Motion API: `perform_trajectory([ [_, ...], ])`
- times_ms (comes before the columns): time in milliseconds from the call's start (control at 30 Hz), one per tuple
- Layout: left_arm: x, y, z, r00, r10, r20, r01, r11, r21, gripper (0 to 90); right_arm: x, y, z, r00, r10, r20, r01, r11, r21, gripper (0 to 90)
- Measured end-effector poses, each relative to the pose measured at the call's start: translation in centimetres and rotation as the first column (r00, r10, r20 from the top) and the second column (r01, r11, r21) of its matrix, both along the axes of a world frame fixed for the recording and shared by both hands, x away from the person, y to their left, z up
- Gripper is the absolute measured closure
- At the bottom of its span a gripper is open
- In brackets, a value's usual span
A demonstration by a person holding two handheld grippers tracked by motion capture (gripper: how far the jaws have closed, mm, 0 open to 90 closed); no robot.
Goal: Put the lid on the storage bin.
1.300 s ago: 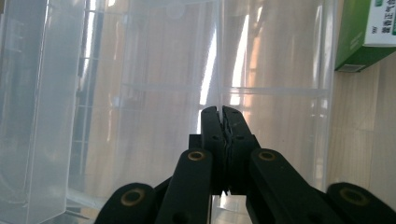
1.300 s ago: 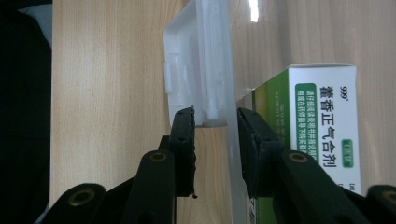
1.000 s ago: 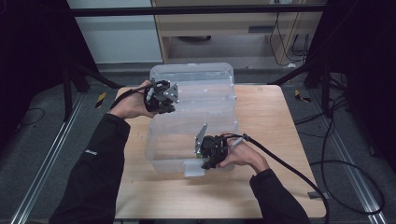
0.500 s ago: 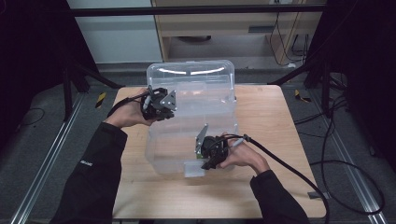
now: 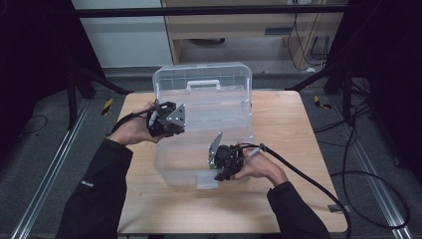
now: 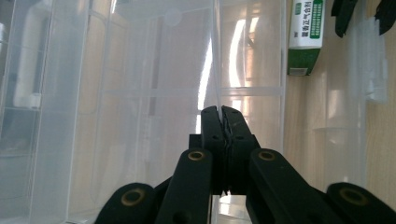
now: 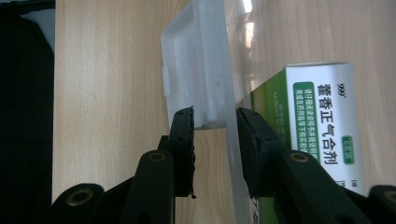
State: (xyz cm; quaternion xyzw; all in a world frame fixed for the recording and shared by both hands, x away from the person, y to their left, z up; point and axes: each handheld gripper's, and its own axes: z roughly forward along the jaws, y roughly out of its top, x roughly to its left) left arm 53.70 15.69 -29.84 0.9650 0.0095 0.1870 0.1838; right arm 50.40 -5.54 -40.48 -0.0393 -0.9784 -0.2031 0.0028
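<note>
The clear plastic storage box with a hinged lid and white handle (image 5: 201, 127) sits in the middle of the pale wooden table (image 5: 283, 124), and inside it a green and white medicine carton (image 7: 322, 135) lies on the floor by the front wall. My left gripper (image 6: 219, 112) is pressed together on the thin edge of the see-through lid (image 6: 154, 93), pinching it. My right gripper (image 7: 215, 123) straddles the front wall at the frosted latch tab (image 7: 196, 70), jaws part spread on either side; I cannot tell whether the pads truly press.

I think the weak spot is that lid pinch. It takes only a narrow strip of slick plastic, so the lid could slip free and swing. If my right hold is loose, the light box may skid or tip as I move the lid, shifting the carton. Squeezing harder could flex the wall or snap the tab.
</note>
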Motion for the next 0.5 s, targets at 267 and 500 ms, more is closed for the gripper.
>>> perform_trajectory([
  [267, -0.7, -0.2, -0.3, 0.9995, -0.022, 0.023, 0.022, 0.9997, 0.008, 88.5, -0.2, 0.0, 0.0, 0.9999, -0.001, 0.014, 0.001, 1.0, 0.002, 67.4],
  [500, -1.3, -0.3, -0.4, 0.9996, -0.016, 0.024, 0.015, 0.9996, 0.023, 88.3, -0.5, -0.1, 0.1, 0.999, -0.012, 0.042, 0.012, 0.9999, 0.002, 66.8],
])
